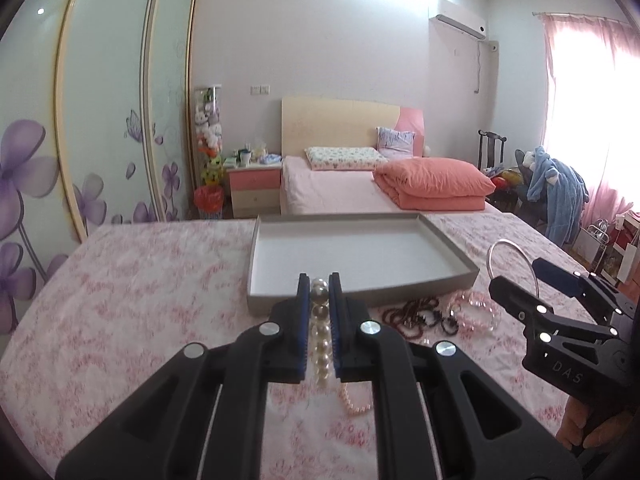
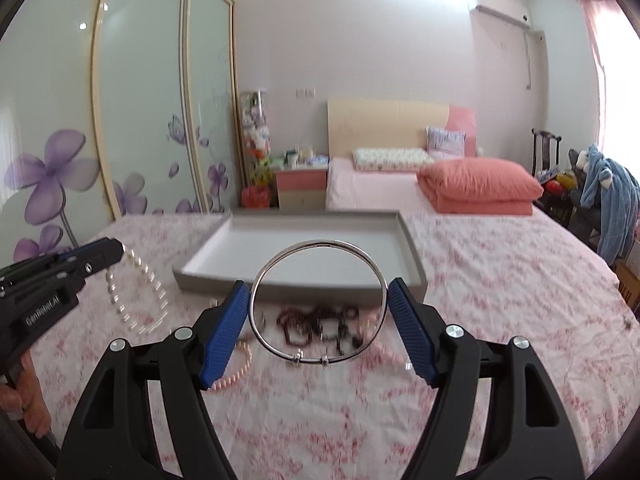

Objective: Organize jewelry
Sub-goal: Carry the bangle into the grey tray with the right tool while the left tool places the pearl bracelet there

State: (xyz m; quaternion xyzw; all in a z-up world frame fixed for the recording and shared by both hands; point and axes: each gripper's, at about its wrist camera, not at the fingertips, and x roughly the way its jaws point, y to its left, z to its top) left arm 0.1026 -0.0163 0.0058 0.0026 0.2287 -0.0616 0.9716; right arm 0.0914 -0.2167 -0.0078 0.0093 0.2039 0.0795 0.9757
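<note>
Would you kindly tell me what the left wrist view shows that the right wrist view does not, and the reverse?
Only the left wrist view shows the left gripper from behind, shut on the white pearl strand, whose beads run between the pads.

Only the right wrist view shows the whole silver bangle clamped across the right gripper, and the pearl strand hanging as a loop.

Both show the grey tray, the dark bead jewelry and the pink bead bracelet on the floral sheet.
</note>
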